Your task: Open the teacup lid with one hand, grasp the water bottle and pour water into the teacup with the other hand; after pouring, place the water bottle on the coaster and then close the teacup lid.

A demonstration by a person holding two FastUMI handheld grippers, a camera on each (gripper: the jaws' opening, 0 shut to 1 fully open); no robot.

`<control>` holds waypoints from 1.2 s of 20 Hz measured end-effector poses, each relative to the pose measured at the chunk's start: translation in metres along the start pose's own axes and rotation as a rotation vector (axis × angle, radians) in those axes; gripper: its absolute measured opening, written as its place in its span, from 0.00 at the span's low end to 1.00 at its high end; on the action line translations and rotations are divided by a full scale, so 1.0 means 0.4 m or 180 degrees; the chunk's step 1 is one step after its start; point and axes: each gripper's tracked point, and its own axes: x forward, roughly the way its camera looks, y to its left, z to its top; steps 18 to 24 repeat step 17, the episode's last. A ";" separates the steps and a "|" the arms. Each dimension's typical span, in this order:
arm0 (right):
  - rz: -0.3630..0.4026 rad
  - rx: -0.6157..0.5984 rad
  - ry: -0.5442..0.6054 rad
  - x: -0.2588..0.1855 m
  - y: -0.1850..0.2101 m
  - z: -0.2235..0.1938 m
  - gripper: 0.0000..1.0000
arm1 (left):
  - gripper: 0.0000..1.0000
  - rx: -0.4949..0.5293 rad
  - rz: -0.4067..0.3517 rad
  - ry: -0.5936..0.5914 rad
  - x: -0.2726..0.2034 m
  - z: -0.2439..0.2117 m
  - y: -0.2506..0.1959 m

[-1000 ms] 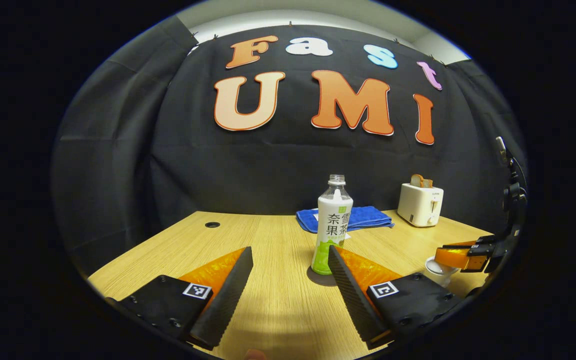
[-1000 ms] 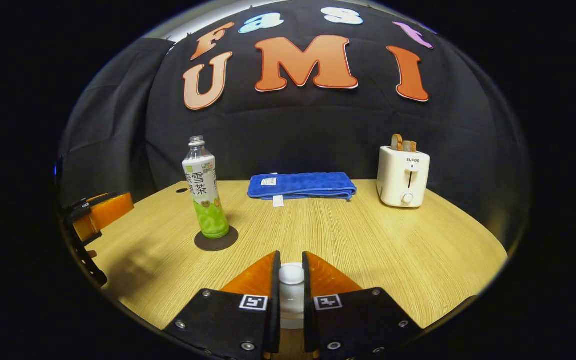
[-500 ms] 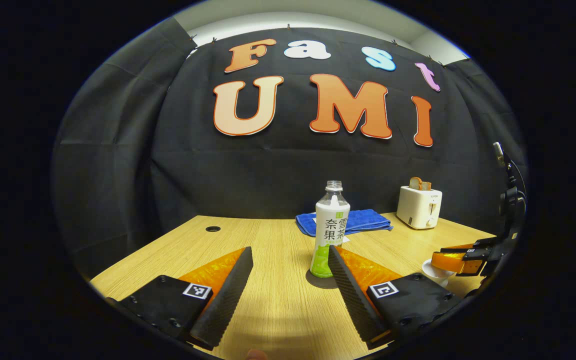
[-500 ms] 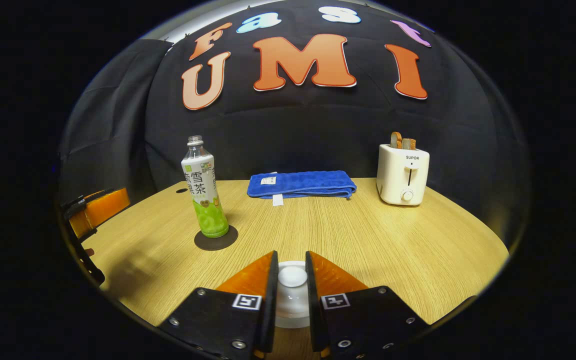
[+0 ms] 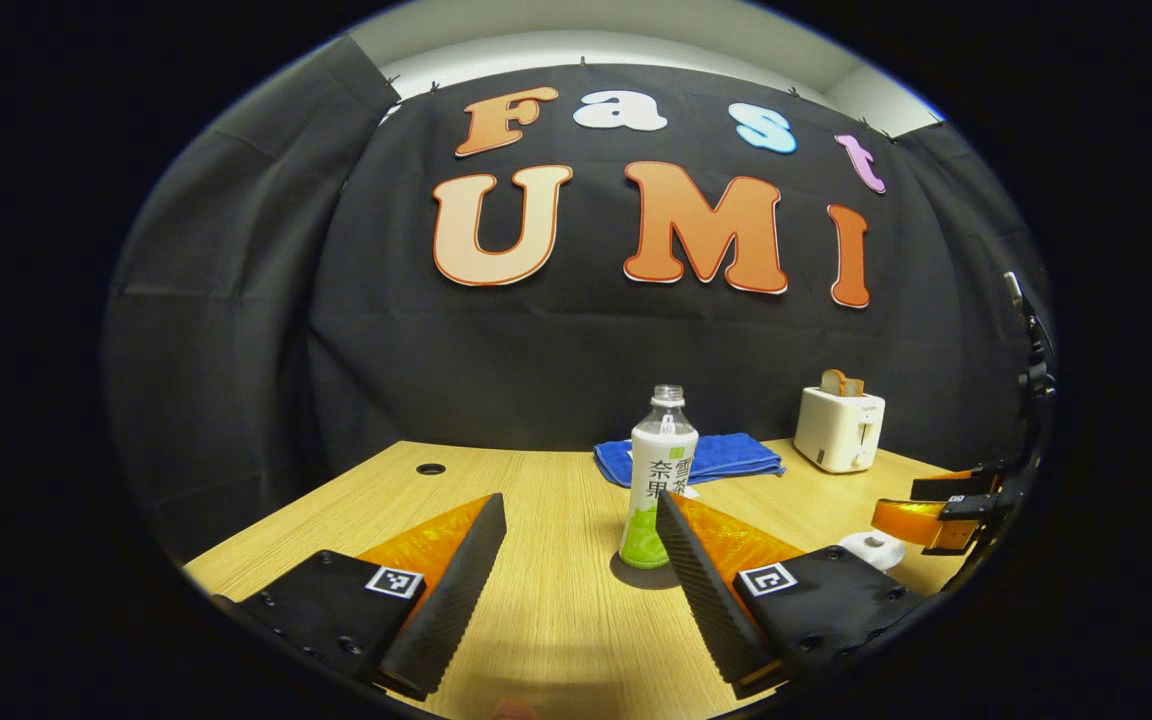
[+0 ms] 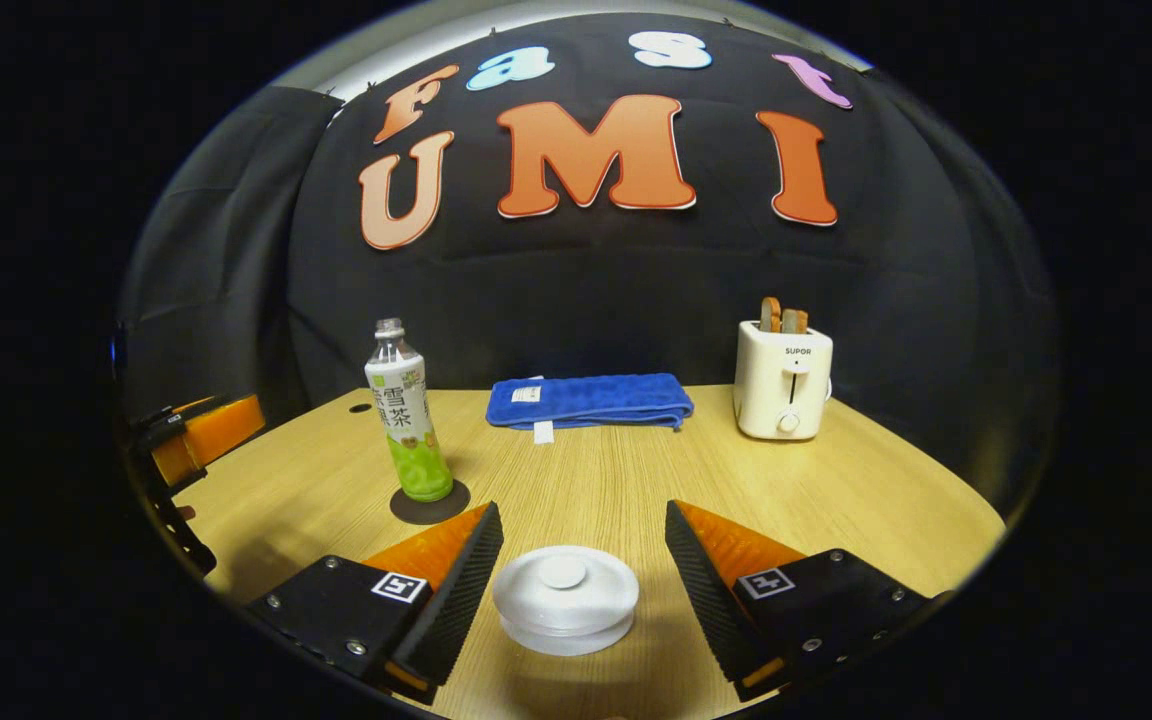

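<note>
The water bottle (image 6: 406,415) stood upright on the dark round coaster (image 6: 429,503), uncapped, on the wooden table (image 6: 836,500); everything else is placed from it. In the right gripper view, the white teacup lid (image 6: 565,592) sat closed on the teacup, nearer the camera than the bottle and to its right. The right gripper (image 6: 581,575) was spread wide, one finger on each side of the lid with clear table showing between each finger and the lid, so it had hold of nothing. Behind the bottle and to its right lay a folded blue towel (image 6: 588,400), and farther right again stood a white toaster (image 6: 785,380) with slices poking from its slots. The other gripper appeared at the edge to the bottle's left, well apart from it.

In the left gripper view, the left gripper (image 5: 581,560) was likewise wide open and empty. The water bottle (image 5: 658,478) stood beyond its fingertips, partly overlapped by the finger on the right side; whether that finger touched it could not be told. The lid (image 5: 873,549) lay far to the bottle's right, beneath the right gripper (image 5: 936,512). The towel (image 5: 726,455) and toaster (image 5: 840,430) stood behind the bottle.
</note>
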 end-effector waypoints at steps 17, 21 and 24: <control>-0.0254 -0.0013 -0.0322 -0.105 -0.111 0.101 0.97 | 0.96 0.0004 0.0045 -0.0054 -0.037 0.047 -0.024; -0.0254 -0.0013 -0.0322 -0.105 -0.111 0.101 0.97 | 0.96 0.0004 0.0045 -0.0054 -0.037 0.047 -0.024; -0.0254 -0.0013 -0.0322 -0.105 -0.111 0.101 0.97 | 0.96 0.0004 0.0045 -0.0054 -0.037 0.047 -0.024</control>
